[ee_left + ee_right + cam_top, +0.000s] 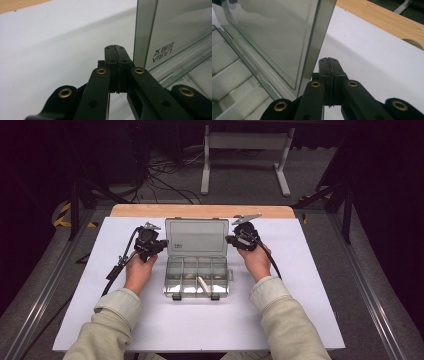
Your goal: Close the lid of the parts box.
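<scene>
A clear plastic compartment box (196, 276) sits at the middle of the white table, its lid (196, 237) standing upright and open. A pale small part (202, 283) lies in one of its front compartments. My left gripper (161, 243) is shut with nothing between its jaws, just beside the lid's left edge (143, 32). My right gripper (229, 239) is shut too and holds nothing, close against the lid's right edge (319, 42). In the left gripper view the gripper (115, 46) has its pads pressed together, and so does the gripper (328, 59) in the right gripper view.
The white sheet (125, 320) covers a wooden tabletop (200, 211) whose far strip shows bare. Two black latches (195, 296) hang at the box's front edge. A white frame (245, 155) and cables lie on the floor beyond the table.
</scene>
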### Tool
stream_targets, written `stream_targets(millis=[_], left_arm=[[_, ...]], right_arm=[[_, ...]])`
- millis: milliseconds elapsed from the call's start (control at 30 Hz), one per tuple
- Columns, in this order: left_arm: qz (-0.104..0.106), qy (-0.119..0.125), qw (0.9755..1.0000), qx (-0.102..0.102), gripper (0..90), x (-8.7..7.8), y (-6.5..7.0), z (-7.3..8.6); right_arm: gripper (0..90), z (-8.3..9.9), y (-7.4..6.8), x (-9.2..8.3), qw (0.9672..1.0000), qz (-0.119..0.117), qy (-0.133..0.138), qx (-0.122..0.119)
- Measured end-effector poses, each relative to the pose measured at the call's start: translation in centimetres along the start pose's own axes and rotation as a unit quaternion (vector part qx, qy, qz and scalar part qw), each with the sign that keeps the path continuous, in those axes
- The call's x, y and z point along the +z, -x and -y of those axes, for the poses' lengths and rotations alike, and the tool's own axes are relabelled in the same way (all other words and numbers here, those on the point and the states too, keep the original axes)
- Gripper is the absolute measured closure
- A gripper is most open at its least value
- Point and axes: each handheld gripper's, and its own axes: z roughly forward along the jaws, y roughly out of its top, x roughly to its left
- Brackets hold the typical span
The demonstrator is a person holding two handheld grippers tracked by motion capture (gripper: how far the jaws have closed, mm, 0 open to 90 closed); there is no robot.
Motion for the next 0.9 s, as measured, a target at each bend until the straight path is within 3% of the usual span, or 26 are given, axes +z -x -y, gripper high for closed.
stream_targets(millis=[167,900], left_arm=[[0.005,0.005,1.0,-0.006,89.8,-0.3,0.2,-0.1],[0.022,0.043,0.9988,0.01,89.8,-2.5,0.9,-0.2]], right_arm=[[90.0,-0.1,-0.1,-0.4,1.0,-0.002,0.006,-0.006],[90.0,-0.7,-1.4,-2.9,0.9986,-0.031,0.03,-0.032]])
